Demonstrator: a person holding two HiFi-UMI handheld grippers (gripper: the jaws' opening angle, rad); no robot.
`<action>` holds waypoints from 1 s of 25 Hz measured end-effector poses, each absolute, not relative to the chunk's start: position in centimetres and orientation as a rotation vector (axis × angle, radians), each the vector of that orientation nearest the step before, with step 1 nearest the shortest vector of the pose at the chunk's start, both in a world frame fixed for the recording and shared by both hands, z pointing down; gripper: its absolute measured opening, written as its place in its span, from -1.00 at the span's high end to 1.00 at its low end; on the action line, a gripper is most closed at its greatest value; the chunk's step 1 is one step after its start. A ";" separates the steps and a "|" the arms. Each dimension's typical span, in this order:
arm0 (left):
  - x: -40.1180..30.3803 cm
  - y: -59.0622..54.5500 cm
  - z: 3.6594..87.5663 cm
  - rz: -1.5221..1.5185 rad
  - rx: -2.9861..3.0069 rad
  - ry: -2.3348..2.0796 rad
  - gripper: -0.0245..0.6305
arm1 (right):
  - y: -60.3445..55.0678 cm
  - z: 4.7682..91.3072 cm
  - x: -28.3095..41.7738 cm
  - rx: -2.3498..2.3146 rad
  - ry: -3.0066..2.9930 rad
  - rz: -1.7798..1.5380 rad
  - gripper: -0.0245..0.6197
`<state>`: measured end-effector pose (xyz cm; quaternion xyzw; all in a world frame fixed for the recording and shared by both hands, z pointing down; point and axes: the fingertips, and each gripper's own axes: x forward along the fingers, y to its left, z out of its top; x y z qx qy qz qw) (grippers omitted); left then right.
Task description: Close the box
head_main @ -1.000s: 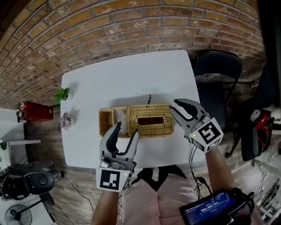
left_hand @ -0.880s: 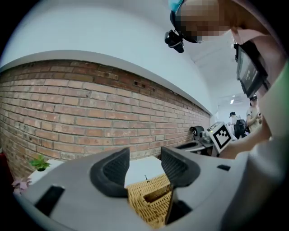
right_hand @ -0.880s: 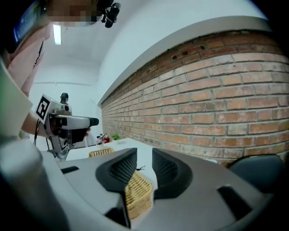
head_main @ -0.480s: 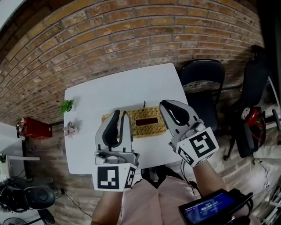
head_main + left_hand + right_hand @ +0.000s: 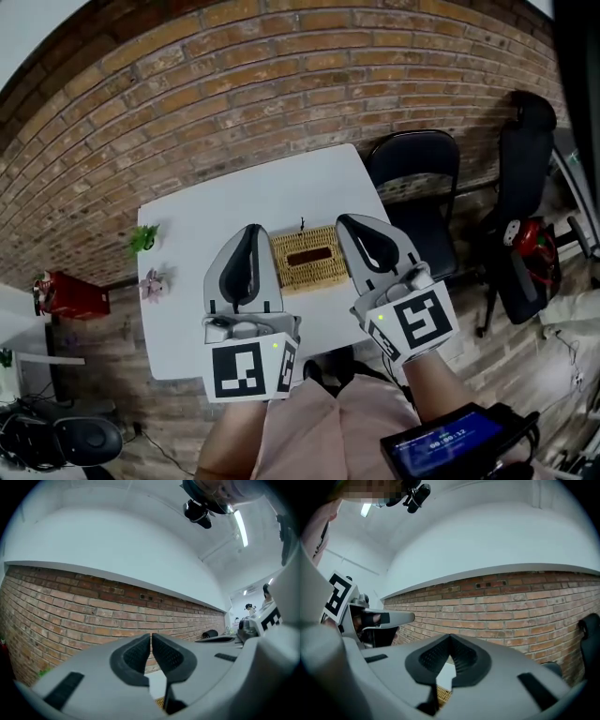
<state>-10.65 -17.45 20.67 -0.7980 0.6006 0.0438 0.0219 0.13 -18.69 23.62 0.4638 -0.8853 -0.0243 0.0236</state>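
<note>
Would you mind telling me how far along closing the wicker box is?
Done: the wicker box on the white table shows its lid on top. In hand: nothing; the left gripper and right gripper have just closed their jaws, empty, clear of it. Left: apparently nothing.

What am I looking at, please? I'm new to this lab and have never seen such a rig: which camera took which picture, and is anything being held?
There is no robot here: a person holds a two-jaw gripper in each hand. The head view comes from a camera on the person's head. It looks down on the left gripper, the right gripper and a white table. The other two pictures come from cameras riding on each gripper, looking along its jaws. On the table sit a wicker box, its lid apparently shut, a small green plant and a pink flower. Both grippers' jaws have just closed, with nothing between them.
</note>
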 end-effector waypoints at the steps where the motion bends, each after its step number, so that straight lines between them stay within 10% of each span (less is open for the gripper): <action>1: -10.6 -17.3 20.6 0.140 -2.475 1.854 0.86 | -18.5 23.5 0.1 1.444 -2.732 -0.084 0.93; 25: -10.2 -16.5 20.4 0.133 -2.498 1.813 0.86 | -17.7 22.9 0.0 1.474 -2.712 -0.107 0.93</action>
